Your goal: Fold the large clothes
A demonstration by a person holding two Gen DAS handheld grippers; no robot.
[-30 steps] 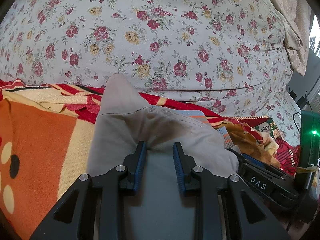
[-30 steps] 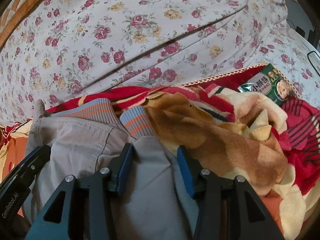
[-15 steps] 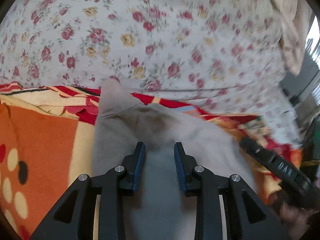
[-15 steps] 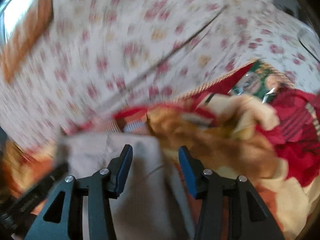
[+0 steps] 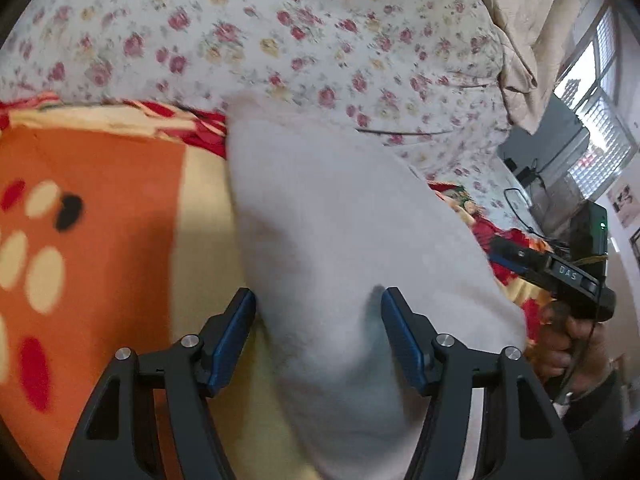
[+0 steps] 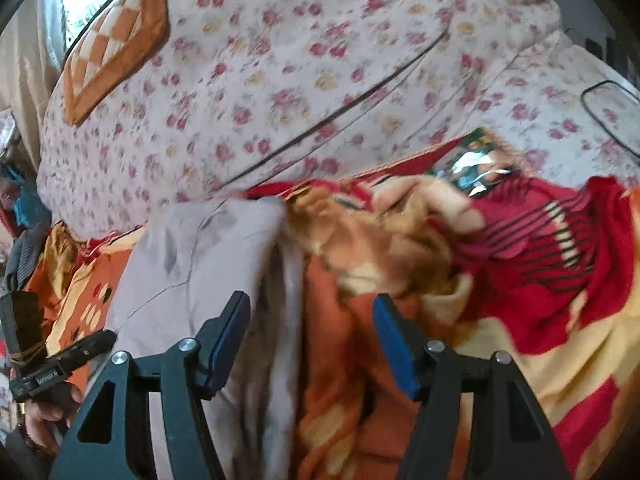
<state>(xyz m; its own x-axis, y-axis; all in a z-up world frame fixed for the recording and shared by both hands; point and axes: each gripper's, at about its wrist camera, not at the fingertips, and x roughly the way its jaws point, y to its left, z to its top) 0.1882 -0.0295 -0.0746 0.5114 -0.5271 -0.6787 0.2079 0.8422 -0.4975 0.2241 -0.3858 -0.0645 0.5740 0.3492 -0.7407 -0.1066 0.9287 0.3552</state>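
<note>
We see both grippers with their jaws spread wide, and neither one holds any cloth. In the left wrist view the left gripper [image 5: 318, 334] has the grey garment [image 5: 340, 240] lying between its fingers; the cloth fills the gap, touching the inner side of the left finger and passing in front of the right finger, but the blue pads [image 5: 236, 338] do not press it. The garment is a pale grey folded bundle, and its long axis runs from the gripper away toward the floral bedsheet [image 5: 280, 28], with its narrower end pointing up and a little left. It lies on the orange and yellow blanket [image 5: 100, 208], which covers the left part of this view. At the right edge we see the right gripper [image 5: 568, 276] in the person's hand [image 5: 560, 344]. In the right wrist view the right gripper [image 6: 312, 340] stands over the right border of the garment [image 6: 208, 264]: the grey cloth lies at the left finger, while the blanket [image 6: 500, 300] lies under the right one. Here the garment runs away from the camera, leaning slightly right. The left gripper [image 6: 60, 364] shows at the lower left. Both views are blurred, so fine details of the cloth are not clear.
</note>
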